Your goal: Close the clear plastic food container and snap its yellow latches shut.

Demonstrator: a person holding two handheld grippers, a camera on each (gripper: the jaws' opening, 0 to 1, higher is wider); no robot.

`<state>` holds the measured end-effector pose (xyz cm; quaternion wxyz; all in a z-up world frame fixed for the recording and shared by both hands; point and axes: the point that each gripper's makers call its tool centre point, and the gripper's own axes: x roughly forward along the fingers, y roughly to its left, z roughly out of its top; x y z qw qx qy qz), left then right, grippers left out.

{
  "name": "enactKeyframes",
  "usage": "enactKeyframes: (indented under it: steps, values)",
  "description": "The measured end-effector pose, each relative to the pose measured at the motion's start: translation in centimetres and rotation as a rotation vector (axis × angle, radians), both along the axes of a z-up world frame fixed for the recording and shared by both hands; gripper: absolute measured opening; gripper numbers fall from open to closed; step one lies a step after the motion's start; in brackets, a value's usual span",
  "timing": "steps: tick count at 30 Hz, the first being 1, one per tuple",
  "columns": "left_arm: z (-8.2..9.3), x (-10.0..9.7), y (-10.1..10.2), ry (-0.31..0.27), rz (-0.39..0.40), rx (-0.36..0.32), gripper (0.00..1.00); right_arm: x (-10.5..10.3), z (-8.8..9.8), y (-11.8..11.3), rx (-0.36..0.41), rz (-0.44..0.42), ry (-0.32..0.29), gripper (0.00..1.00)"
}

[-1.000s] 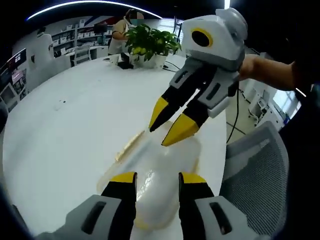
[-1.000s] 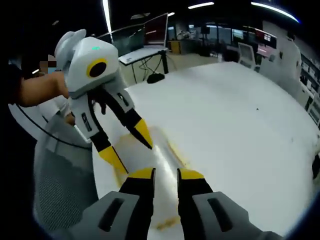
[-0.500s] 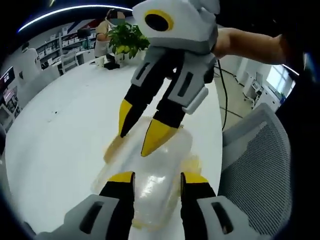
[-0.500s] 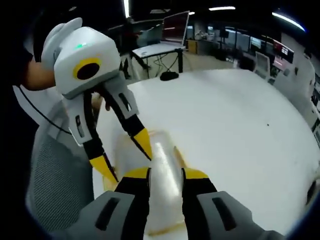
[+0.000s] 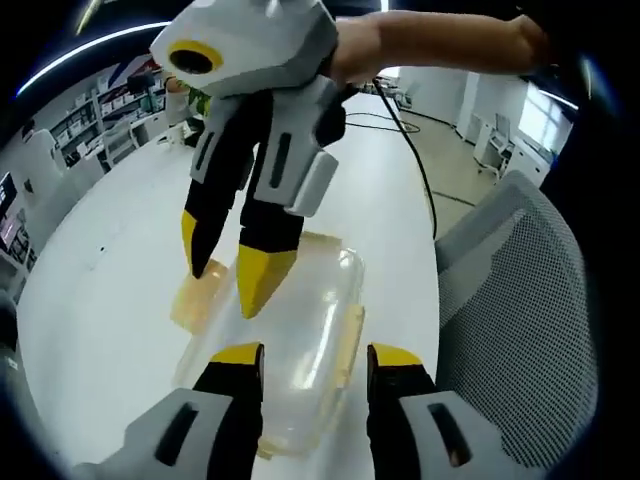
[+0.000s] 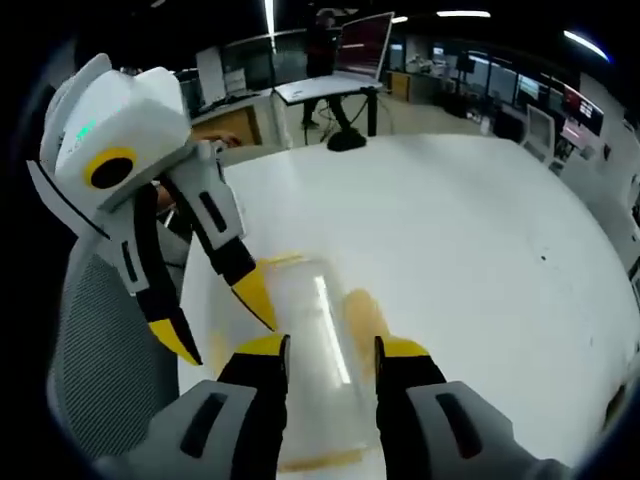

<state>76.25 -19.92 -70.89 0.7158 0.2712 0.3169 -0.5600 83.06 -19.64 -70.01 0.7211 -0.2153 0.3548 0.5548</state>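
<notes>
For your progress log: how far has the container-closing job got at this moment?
Done: the lid looks down on the container on the table. In hand: both open grippers, left and right, straddle it from opposite ends. Left: the yellow latches; whether any has snapped shut cannot be told through the blur.

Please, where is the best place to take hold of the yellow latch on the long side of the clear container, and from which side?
Probably its free outer edge: the yellow latch runs flat along the clear container's long side nearest the chair, so come from that side and press it toward the lid.
</notes>
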Motion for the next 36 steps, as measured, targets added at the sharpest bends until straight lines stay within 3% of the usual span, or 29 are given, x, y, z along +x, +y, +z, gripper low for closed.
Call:
enactKeyframes:
  steps: [4,8,15,36]
  values:
    - [-0.2,-0.2,0.0,-0.057,-0.04,0.028,0.36,-0.1,-0.8,0.0,-0.017,0.022,0.041,0.32]
    - [-0.4,-0.4,0.0,-0.075,-0.05,0.036,0.39,0.1,-1.1,0.0,-0.022,0.029,0.065,0.32]
    - [-0.7,-0.3,0.0,-0.183,-0.085,0.062,0.4,-0.2,-1.4,0.4,-0.053,0.082,0.101,0.32]
    - [-0.8,0.1,-0.1,-0.269,-0.114,0.083,0.36,-0.4,-1.8,0.7,-0.141,0.206,0.181,0.3]
